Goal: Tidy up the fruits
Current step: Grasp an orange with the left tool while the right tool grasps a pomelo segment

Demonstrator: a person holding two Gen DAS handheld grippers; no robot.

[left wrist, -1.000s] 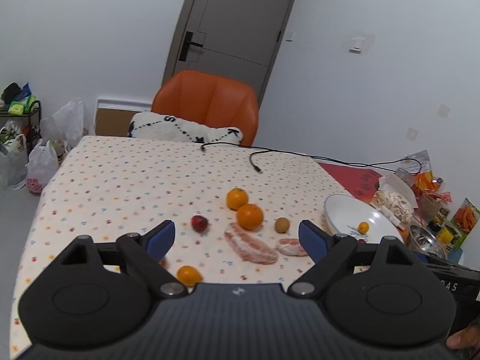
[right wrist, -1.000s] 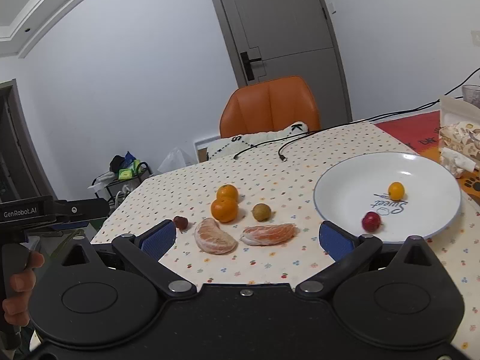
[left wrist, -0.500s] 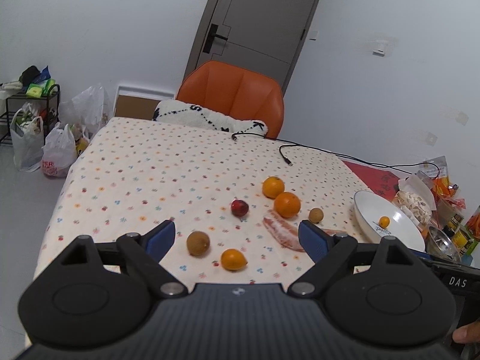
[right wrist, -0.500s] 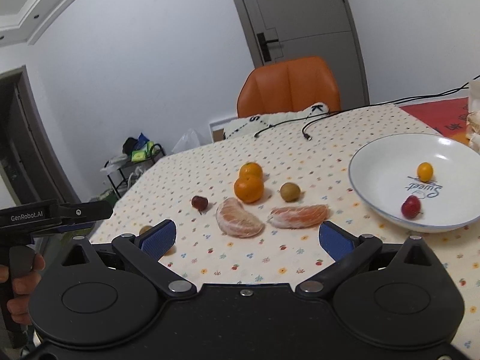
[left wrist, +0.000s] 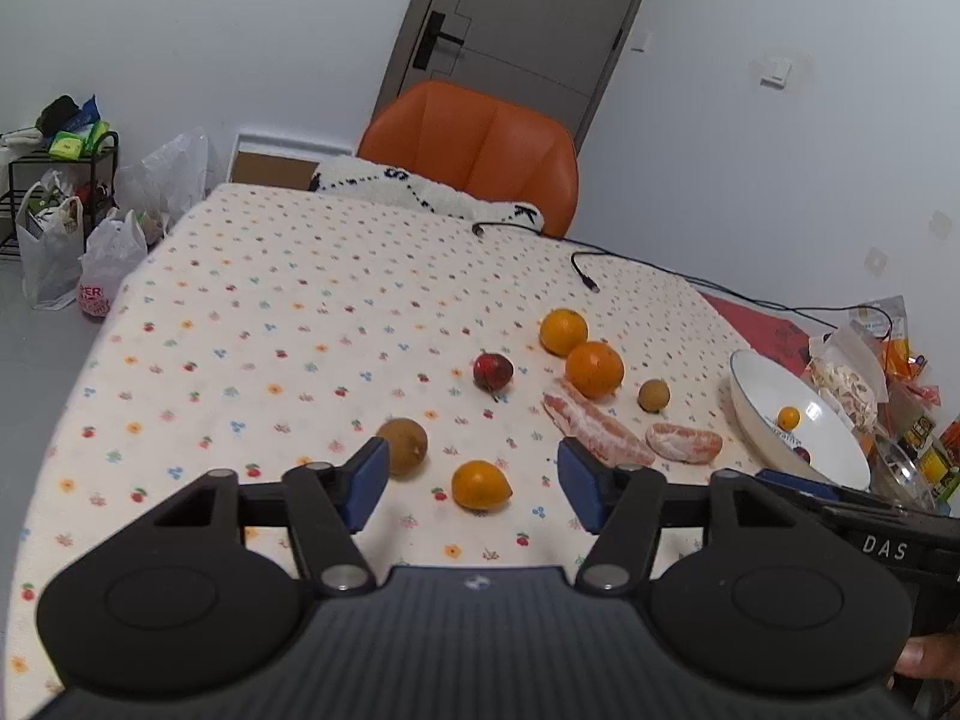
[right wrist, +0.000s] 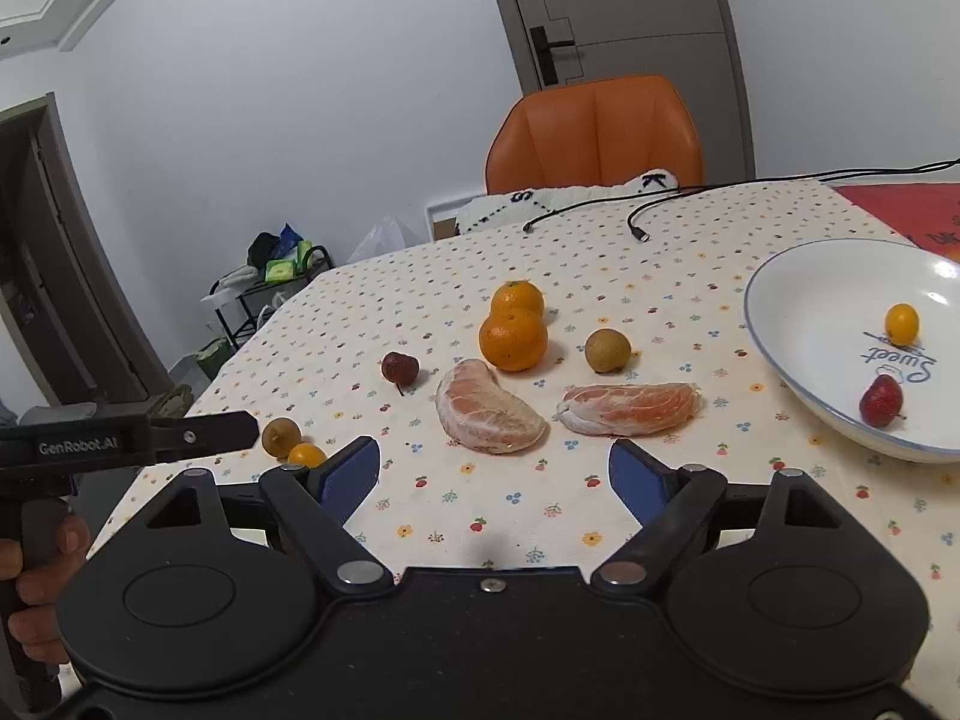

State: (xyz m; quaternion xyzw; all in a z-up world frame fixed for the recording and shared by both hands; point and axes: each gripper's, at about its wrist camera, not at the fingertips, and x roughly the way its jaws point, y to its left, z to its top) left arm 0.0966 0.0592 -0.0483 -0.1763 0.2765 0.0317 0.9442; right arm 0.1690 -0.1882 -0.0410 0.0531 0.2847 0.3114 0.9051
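Fruit lies scattered on the flowered tablecloth. My left gripper (left wrist: 471, 483) is open, with a small orange kumquat (left wrist: 480, 484) on the cloth just ahead, between its blue pads. A brown longan (left wrist: 403, 445) sits by the left pad. Further off are a red fruit (left wrist: 493, 370), two oranges (left wrist: 594, 369), another longan (left wrist: 653, 395) and two peeled pomelo segments (left wrist: 594, 429). My right gripper (right wrist: 495, 474) is open and empty, short of the pomelo segments (right wrist: 489, 414) (right wrist: 630, 409). The white plate (right wrist: 798, 354) at right holds a kumquat (right wrist: 902, 324) and a red fruit (right wrist: 881, 401).
An orange chair (left wrist: 474, 150) with a white cushion stands at the table's far side. Black cables (left wrist: 648, 273) trail across the far cloth. Snack packets and a metal bowl (left wrist: 900, 468) crowd the right edge. Bags and a rack (left wrist: 66, 204) stand on the floor at left.
My left gripper has swung left and come lower over the kumquat and longan. My right gripper has moved in towards the pomelo segments, so the plate has slid to the right edge of its view.
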